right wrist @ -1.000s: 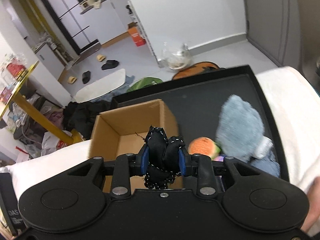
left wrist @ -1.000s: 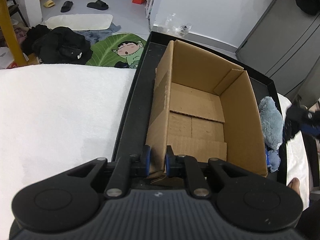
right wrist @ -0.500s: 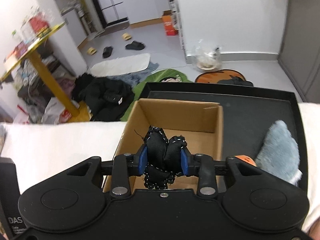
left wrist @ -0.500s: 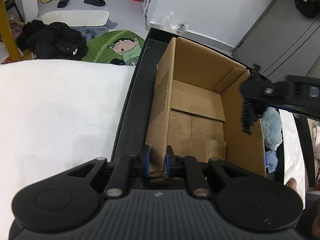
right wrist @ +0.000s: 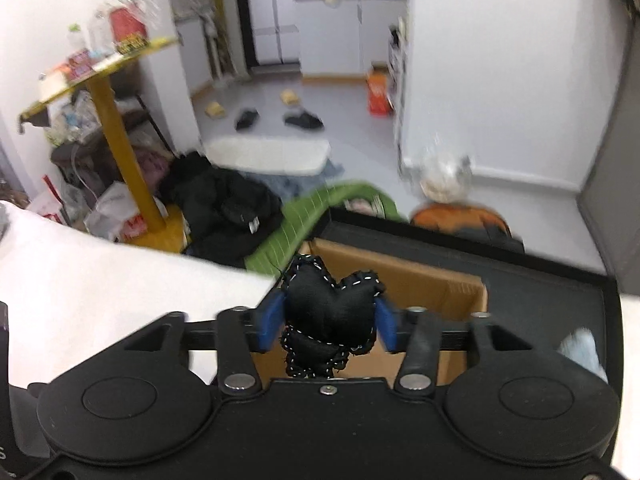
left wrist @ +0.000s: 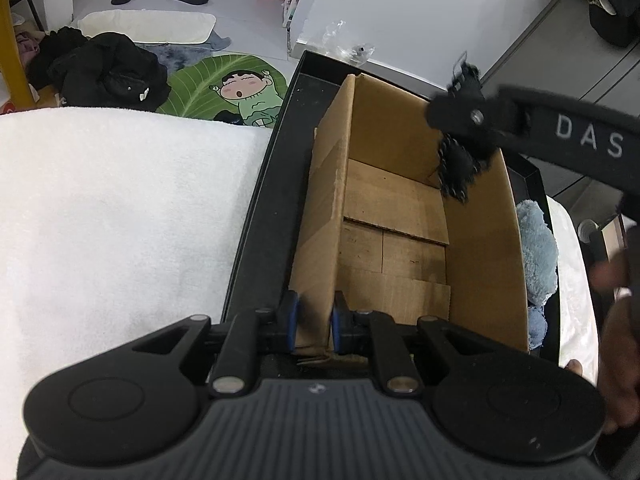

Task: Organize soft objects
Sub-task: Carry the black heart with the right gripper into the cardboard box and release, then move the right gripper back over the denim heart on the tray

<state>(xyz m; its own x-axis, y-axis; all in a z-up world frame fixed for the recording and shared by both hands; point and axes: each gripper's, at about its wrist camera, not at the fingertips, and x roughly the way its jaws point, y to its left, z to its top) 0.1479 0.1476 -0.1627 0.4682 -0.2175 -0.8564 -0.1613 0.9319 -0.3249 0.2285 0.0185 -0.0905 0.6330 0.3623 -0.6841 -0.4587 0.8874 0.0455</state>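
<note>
Your left gripper (left wrist: 314, 320) is black with round humps, silver screws and blue fingers (left wrist: 289, 320). Your right gripper (right wrist: 328, 316) looks the same, with white letters "DAS" on its side.

A black stitched heart-shaped plush (right wrist: 330, 312) hangs over the open, empty cardboard box (left wrist: 476, 248); a blue plush (left wrist: 536, 252) lies just beside the box.
</note>
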